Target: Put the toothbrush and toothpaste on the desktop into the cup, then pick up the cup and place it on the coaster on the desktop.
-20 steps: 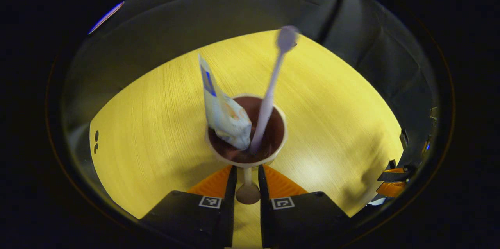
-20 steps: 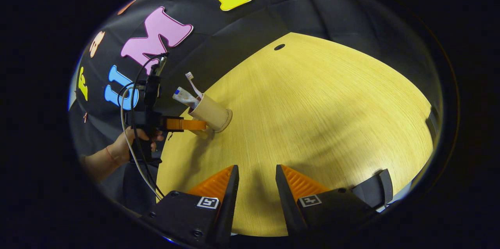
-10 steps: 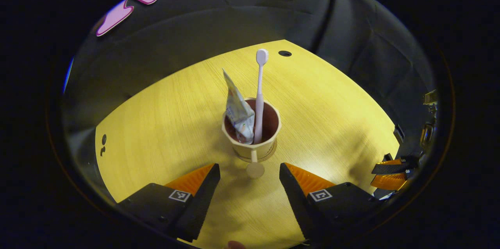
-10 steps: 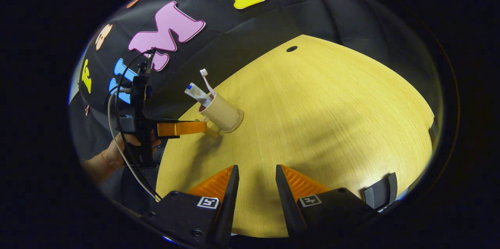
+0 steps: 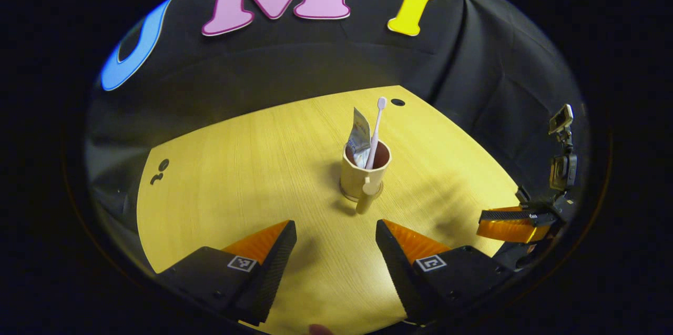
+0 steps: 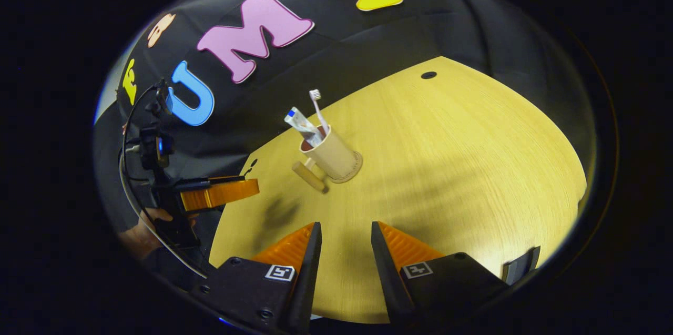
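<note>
Left gripper view has the cup standing on its coaster mid-table, toothbrush and toothpaste poking out the top, handle facing the camera. Left gripper hangs back from it, fingers spread wide, nothing in them. Right gripper sits over bare wood, fingers apart with a narrower gap, also empty.

Beige cup, dark reddish-brown inside; pale pink toothbrush; white toothpaste tube — blue-banded, perhaps; yellow wood-grain desktop.
</note>
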### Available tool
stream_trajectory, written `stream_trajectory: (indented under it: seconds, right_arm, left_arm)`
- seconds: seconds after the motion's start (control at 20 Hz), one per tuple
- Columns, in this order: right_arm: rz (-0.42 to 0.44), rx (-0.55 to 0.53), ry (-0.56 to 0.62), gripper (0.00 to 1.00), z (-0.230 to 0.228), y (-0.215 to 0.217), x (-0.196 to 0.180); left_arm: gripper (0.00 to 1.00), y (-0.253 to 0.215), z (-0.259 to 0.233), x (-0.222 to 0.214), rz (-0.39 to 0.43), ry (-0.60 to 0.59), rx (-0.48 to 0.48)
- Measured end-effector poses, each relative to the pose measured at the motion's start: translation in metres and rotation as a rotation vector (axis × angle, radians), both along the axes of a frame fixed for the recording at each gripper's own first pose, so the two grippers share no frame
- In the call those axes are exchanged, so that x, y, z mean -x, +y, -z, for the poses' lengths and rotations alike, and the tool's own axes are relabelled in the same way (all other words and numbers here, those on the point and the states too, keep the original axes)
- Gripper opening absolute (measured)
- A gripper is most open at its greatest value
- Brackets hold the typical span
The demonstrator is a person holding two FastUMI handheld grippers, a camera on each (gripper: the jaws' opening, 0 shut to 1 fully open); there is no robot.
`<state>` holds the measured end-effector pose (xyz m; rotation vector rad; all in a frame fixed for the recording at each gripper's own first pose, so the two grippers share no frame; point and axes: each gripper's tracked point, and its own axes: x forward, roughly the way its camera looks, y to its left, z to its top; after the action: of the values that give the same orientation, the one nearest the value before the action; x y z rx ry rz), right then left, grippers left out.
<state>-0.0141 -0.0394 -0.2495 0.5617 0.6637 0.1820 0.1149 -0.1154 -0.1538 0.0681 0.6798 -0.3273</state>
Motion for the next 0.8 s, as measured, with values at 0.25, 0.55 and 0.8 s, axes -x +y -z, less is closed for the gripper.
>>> stream_trajectory:
  seconds: [0.25,0.55,0.8]
  right_arm:
    - [-0.059,0.017,-0.021,0.59,-0.015,0.027,-0.001]
    - [-0.130,0.032,-0.025,0.59,-0.023,0.060,0.003]
    - [-0.160,0.041,-0.023,0.76,-0.026,0.074,0.006]
  left_arm:
    - [0.94,0.026,0.006,0.039,-0.065,0.011,0.051]
    - [0.90,0.043,0.006,0.066,-0.118,0.013,0.100]
    - [0.90,0.053,0.008,0.075,-0.136,0.017,0.119]
